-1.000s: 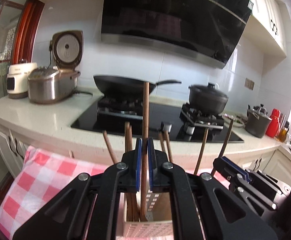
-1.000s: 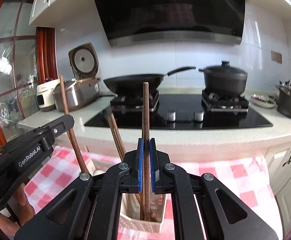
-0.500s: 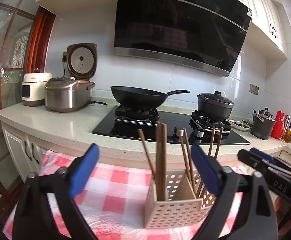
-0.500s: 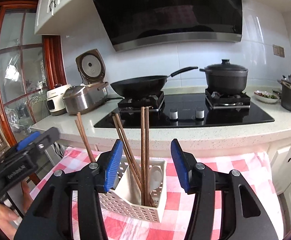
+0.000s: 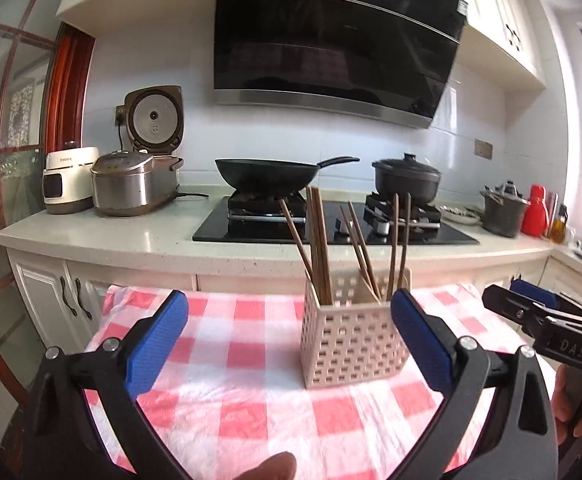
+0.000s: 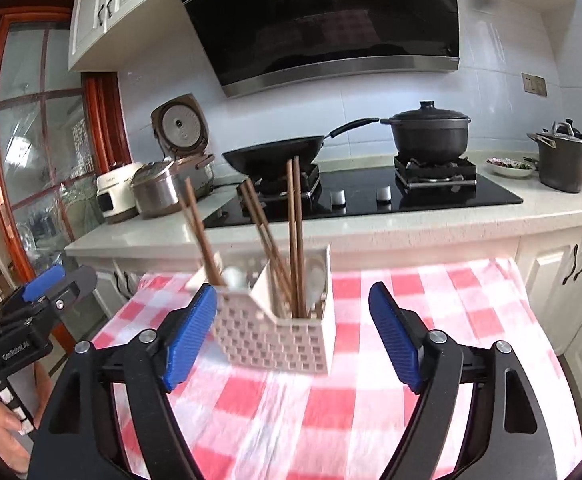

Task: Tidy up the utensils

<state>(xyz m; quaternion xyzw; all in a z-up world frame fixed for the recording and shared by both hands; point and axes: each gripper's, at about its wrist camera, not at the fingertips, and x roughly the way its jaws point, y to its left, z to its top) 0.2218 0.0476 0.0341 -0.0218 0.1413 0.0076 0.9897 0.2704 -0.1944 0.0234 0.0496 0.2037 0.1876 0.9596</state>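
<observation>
A white perforated utensil holder (image 5: 353,342) stands on the red-checked tablecloth (image 5: 251,408). Several brown wooden chopsticks (image 5: 318,240) stand upright and leaning in its compartments. In the right wrist view the holder (image 6: 279,332) also holds the chopsticks (image 6: 295,236) and white spoons (image 6: 233,276). My left gripper (image 5: 289,340) is open and empty, back from the holder. My right gripper (image 6: 293,336) is open and empty, just in front of the holder. Each gripper shows at the edge of the other's view: the right one (image 5: 547,320) and the left one (image 6: 31,312).
Behind the table runs a white counter (image 5: 131,236) with a black hob (image 5: 331,228), a wok (image 5: 267,174), a black pot (image 5: 407,178), a rice cooker (image 5: 139,176) and a grey pot with red bottle (image 5: 511,212) at the right. A range hood (image 5: 331,40) hangs above.
Both grippers were shut on a chopstick over the holder a second ago. They have opened, left the chopsticks standing in the holder, and drawn back from it.
</observation>
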